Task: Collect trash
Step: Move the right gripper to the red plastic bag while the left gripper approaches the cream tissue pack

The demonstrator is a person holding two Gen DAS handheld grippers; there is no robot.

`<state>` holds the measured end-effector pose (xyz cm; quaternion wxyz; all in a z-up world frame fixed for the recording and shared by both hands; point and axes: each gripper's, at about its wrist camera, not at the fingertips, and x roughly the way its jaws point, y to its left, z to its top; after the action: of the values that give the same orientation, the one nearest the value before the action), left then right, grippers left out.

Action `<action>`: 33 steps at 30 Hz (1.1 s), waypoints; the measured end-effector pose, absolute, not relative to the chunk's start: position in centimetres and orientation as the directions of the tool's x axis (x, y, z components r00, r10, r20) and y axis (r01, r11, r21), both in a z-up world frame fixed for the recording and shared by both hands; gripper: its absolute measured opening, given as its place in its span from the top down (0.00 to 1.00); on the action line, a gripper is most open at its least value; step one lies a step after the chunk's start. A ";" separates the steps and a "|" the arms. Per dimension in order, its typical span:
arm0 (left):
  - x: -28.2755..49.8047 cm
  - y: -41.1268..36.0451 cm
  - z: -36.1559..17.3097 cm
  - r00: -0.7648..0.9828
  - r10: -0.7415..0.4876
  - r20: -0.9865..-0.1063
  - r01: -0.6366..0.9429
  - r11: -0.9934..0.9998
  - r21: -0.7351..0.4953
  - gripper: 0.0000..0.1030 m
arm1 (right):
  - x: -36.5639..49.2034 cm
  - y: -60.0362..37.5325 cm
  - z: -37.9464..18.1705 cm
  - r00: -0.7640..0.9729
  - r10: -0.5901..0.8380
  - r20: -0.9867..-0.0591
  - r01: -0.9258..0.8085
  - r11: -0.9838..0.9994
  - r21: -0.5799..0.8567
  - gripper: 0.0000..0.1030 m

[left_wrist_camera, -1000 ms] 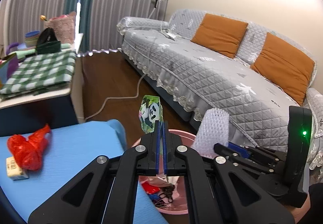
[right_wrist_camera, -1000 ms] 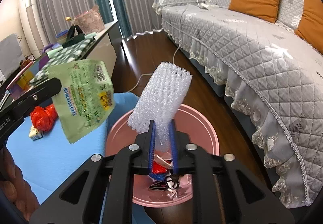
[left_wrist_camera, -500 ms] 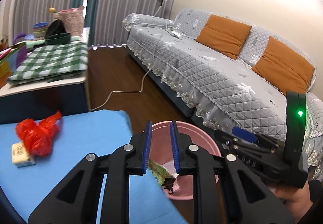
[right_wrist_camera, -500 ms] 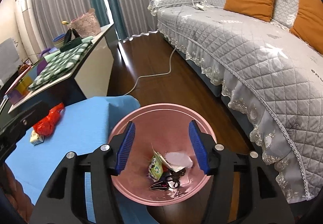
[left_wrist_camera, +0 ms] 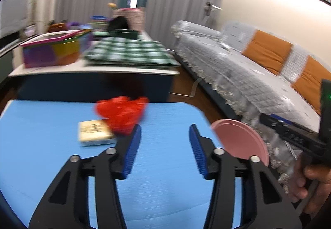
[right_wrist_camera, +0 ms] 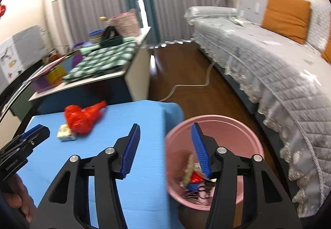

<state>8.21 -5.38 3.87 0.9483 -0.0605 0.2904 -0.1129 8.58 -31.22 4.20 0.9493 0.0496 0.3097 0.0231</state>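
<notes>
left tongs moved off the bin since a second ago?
Yes. The left tongs swung left from over the pink bin, now over the blue table, jaws opening, empty.

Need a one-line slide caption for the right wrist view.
Empty right claw above the blue table edge and pink bin; red bag and small box remain.

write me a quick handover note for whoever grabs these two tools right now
Left tool: empty, jaws opening, over the blue table.
Right tool: empty, jaws closing, at the table edge beside the pink bin.
Done: wrappers and scraps already lie in the bin.
Left: red plastic bag and the small cream box touching it, both on the table's far left. Bin them next.
</notes>
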 end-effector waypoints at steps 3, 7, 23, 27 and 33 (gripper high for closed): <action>8.0 -2.2 3.0 0.819 -0.162 -0.550 0.081 0.982 -0.169 0.43 | 9.2 -28.8 4.1 0.801 0.112 -0.588 -0.049 0.991 0.122 0.59; 8.5 0.4 2.0 0.803 -0.046 -0.595 -0.025 0.993 -0.111 0.37 | 10.2 -25.9 3.4 0.786 0.166 -0.595 -0.089 0.984 0.157 0.68; 9.5 6.5 0.2 0.796 -0.033 -0.604 -0.078 0.985 -0.155 0.46 | 16.6 -14.6 0.5 0.714 0.356 -0.603 -0.290 0.934 0.208 0.54; 10.4 6.7 -0.3 0.793 -0.027 -0.608 -0.079 0.986 -0.146 0.52 | 18.6 -13.3 -0.7 0.694 0.389 -0.606 -0.312 0.921 0.234 0.47; 11.2 6.6 -1.1 0.784 -0.012 -0.621 -0.087 0.988 -0.128 0.52 | 20.5 -11.6 -2.6 0.656 0.404 -0.637 -0.346 0.912 0.223 0.47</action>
<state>11.19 6.59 -1.08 0.9413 -0.0750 0.3284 0.0198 20.52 -11.59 -2.64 0.9090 0.0409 0.3598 0.2062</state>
